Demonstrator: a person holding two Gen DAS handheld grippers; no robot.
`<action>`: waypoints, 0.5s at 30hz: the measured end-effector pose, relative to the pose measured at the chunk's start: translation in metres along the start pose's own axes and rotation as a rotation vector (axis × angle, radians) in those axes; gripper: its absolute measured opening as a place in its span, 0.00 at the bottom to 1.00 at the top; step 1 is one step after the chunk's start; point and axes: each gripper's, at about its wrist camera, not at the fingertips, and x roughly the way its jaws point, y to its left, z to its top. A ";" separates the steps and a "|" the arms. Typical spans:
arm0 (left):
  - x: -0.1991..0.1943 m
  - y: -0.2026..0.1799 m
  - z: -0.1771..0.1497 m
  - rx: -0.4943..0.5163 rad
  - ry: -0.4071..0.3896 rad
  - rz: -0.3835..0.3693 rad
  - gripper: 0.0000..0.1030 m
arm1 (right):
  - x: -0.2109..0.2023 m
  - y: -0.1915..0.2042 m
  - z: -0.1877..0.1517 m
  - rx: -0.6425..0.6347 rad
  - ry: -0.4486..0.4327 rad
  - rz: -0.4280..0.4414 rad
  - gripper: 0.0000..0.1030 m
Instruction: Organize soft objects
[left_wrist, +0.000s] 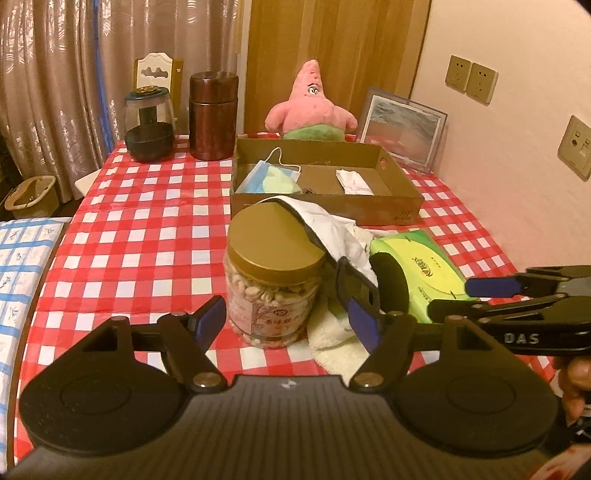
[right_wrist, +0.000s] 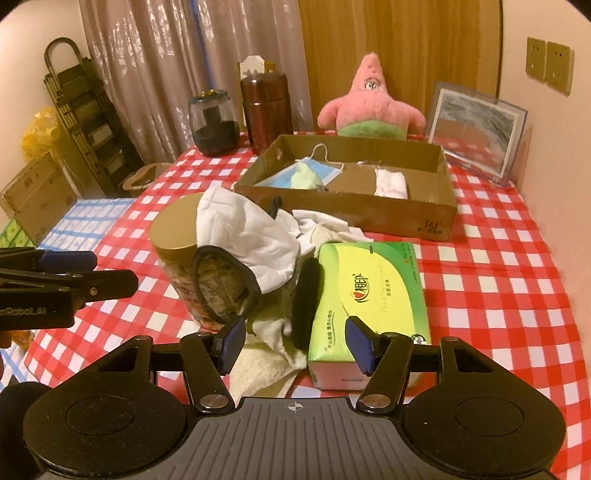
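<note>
**Both tools hover open over the heap of soft things**

The left tool (left_wrist: 286, 319) stands wide with nothing between its pads, framing a snack jar (left_wrist: 273, 280) with a gold lid on the checked surface (left_wrist: 140, 229). The right tool (right_wrist: 295, 345) is also apart and empty, just in front of a green tissue pack (right_wrist: 369, 291). A white cloth (right_wrist: 243, 229) with dark trim drapes over the jar's lid and down between jar and pack, and a cream towel (right_wrist: 258, 369) lies under it. Behind them sits a cardboard tray (right_wrist: 413, 214) holding a blue face mask (right_wrist: 314, 173) and a folded white piece (right_wrist: 389, 184). A pink plush star (right_wrist: 369, 103) stands beyond the tray.
</note>
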 end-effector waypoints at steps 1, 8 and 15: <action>0.002 0.000 0.001 0.001 -0.001 -0.001 0.68 | 0.003 0.000 0.001 0.001 0.004 0.002 0.54; 0.014 0.006 0.007 -0.004 -0.005 0.000 0.68 | 0.031 -0.005 0.015 0.002 0.038 0.009 0.43; 0.025 0.011 0.011 -0.017 -0.007 -0.011 0.68 | 0.058 -0.009 0.022 0.011 0.077 -0.003 0.34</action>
